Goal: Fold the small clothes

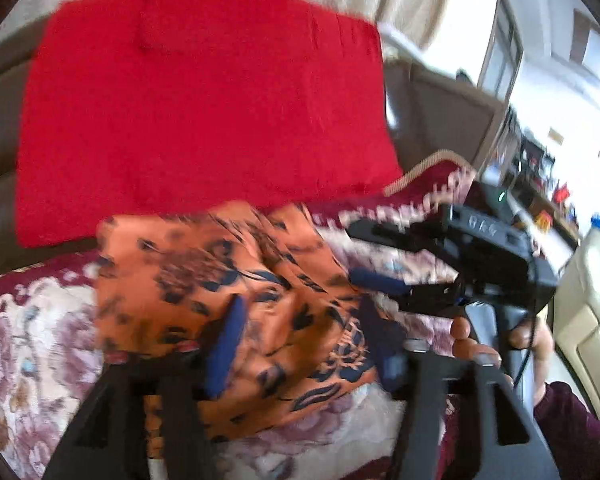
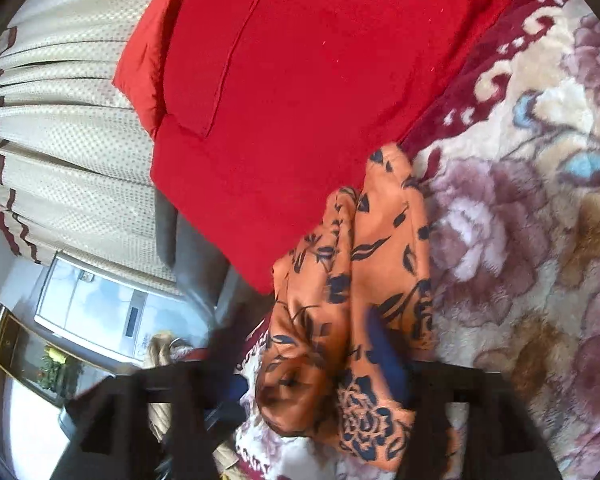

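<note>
A flowered blanket covers the bed, with a red cushion at its far side. Near it lies the crumpled orange cloth. The left gripper and the right gripper both have their fingers spread around the cloth.

One orange garment with a dark floral print — a single piece, bunched. Two grippers: the left, seen from its own camera, and the right, seen from the side; each carries two blue-padded fingers, four in all. One hand on the right gripper's handle. One red blanket. One red pillow behind it. One floral bedspread — beneath everything.
</note>
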Demonstrator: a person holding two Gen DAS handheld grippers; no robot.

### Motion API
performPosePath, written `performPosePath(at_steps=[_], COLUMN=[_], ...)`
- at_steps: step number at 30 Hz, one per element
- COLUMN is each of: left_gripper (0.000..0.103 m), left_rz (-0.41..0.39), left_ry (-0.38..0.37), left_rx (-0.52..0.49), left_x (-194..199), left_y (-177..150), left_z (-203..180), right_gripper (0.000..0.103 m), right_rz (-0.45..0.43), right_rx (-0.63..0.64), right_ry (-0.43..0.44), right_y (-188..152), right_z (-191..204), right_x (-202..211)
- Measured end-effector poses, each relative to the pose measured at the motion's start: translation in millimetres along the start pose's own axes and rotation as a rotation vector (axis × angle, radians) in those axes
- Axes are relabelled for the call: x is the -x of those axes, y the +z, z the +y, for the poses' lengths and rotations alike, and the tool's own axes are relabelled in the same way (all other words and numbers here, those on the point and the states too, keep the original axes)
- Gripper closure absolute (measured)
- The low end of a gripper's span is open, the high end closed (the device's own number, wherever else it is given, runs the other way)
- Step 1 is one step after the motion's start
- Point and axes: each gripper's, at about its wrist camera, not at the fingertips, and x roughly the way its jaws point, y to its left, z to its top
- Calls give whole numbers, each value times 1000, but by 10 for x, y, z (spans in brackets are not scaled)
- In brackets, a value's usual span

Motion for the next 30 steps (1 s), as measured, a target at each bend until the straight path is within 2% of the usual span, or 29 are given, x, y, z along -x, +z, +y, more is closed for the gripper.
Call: performPosePath(at_steps=[2, 7, 10, 13, 16, 18, 20, 22, 24, 26, 27, 30], left_gripper=[29, 29, 29, 29, 29, 29, 29, 29, 29, 29, 29, 30], left_rz=[-52, -21, 22, 72, 80, 87, 91, 88, 80, 73, 63, 11], left_ry=[45, 192, 206, 229, 201, 197, 191, 189, 197, 203, 200, 181], left_rx=[28, 200, 285, 271, 278, 257, 239, 233, 223, 219, 223, 230], left_x=[183, 104, -20, -141, -157, -159, -157, -148, -117, -83, -58, 24], left_y=[-47, -209, -379, -455, -509, -524, -548, -536, -530, -522, -516, -472], left_z=[238, 925, 1166, 1254, 1287, 1281, 1263, 1222, 1211, 1196, 1188, 1157], right_gripper=[33, 33, 33, 32, 26, 16, 16, 22, 69, 71, 76, 84], right_rz=[19, 49, 61, 84, 106, 95, 73, 60, 72, 90, 86, 52], right_rx=[15, 20, 47, 50, 42, 61, 102, 157, 229, 316, 345, 393], right_ry=[18, -10, -58, -99, -125, -152, -192, -249, -283, -342, -356, -337], right_y=[-15, -45, -42, -12, 10, 9, -23, -69, -124, -213, -247, -288], right_z=[54, 130, 208, 216, 221, 285, 393, 471, 572, 682, 727, 862], right_x=[-49, -228, -391, -584, -786, -869, -964, -1046, -1147, -1232, -1239, -1162])
